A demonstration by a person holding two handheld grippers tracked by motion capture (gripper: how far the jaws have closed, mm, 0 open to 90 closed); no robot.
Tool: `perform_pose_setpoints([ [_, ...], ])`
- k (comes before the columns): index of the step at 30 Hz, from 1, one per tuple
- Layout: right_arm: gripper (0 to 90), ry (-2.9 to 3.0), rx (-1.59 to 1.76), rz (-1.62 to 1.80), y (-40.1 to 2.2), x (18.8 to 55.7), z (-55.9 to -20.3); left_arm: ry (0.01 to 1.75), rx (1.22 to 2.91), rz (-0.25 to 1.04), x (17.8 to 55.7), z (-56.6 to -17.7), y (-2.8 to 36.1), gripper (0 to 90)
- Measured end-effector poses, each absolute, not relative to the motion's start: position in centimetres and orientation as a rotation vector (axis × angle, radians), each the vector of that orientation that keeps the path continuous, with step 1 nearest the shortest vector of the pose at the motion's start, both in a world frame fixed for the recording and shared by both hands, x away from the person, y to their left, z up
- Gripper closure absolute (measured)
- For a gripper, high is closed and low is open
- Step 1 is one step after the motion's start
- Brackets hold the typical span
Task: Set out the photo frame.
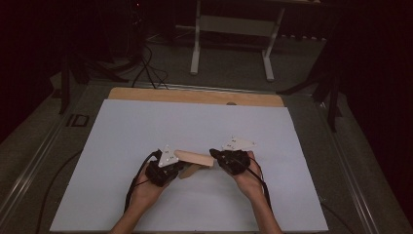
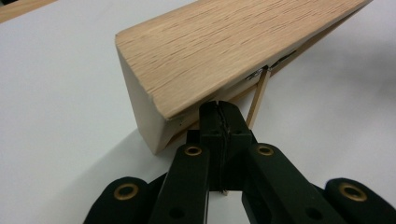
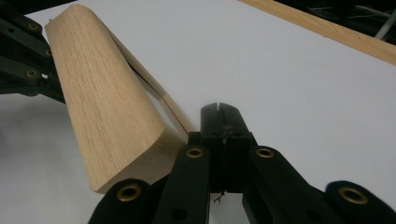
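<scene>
**Two grippers meeting at a wooden block on the white board**

In the high view, the left gripper (image 1: pixel 176 168) is sitting at about seven o'clock of the white rectangular table board (image 1: pixel 146 126), gripped by the person's left hand (image 1: pixel 146 191). In its own view, its two black jaws are pressing together, and a thin pale wooden strip (image 2: pixel 258 97) is rising from between their tips toward one o'clock, so the jaws are pinching that strip.

The strip is joining the underside of the light oak-grained wooden block with rounded edges (image 1: pixel 195 158), which is hovering tilted between the two grippers, near the middle of the board and slightly toward six o'clock.

The right gripper (image 1: pixel 214 155) is sitting just at the block's three o'clock end, carried by the right hand (image 1: pixel 247 179). In its own view its jaws are closing tight together beside the block (image 3: pixel 107 107), with the thin strip's end (image 3: pixel 180 116) reaching their base; whether they are clamping it cannot be told.
</scene>
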State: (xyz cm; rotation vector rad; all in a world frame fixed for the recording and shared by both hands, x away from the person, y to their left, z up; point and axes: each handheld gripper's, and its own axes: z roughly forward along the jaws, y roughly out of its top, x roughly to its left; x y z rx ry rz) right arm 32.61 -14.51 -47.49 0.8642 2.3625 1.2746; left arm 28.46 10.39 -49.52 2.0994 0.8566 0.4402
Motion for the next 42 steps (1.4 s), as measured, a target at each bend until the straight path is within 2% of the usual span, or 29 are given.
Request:
perform_pose_setpoints([
  [42,89.9,2.370,0.805,1.258,-14.4,31.4,-47.5,0.798,2.104,0.433,28.0,-48.2,8.6,89.5],
])
